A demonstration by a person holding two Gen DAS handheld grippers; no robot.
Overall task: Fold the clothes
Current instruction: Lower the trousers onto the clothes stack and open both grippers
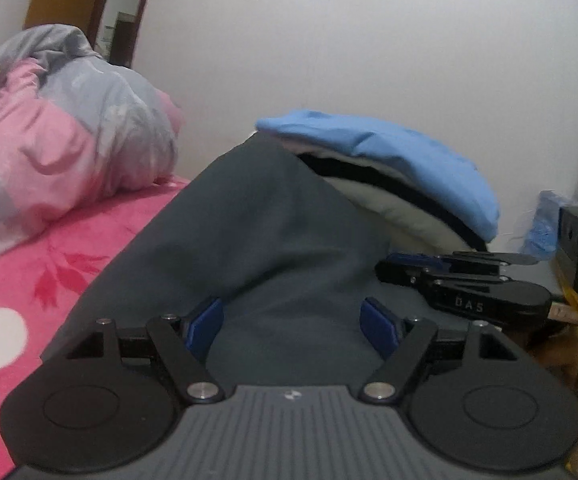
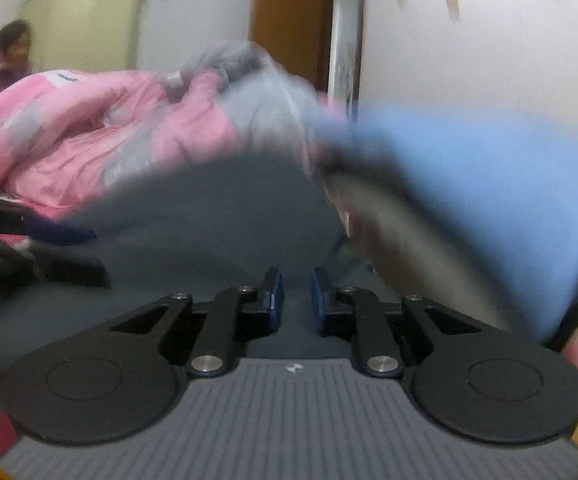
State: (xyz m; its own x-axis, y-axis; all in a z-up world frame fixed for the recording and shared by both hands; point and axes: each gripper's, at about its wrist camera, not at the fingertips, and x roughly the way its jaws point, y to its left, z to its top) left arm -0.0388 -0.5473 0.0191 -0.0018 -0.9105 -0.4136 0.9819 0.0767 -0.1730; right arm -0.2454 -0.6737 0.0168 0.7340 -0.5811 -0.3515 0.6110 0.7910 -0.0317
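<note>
Dark grey garment (image 1: 273, 216) lies spread across the pink bedspread (image 1: 69, 256) at my twelve, still unfolded to my eye, my left claw (image 1: 292, 330) gaping empty over it, my right claw (image 2: 297, 300) narrowed to a slit, nothing visibly pinched, blue-topped pile (image 1: 389, 148) at one o'clock.

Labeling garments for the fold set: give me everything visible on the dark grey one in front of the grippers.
The dark grey garment is plain matte fabric, no print or seams showing. It lies spread on the pink floral bedspread, humped into a soft peak toward the wall, its far end meeting the stacked clothes under the blue garment. The left gripper stands open over it, nothing pinched.
</note>
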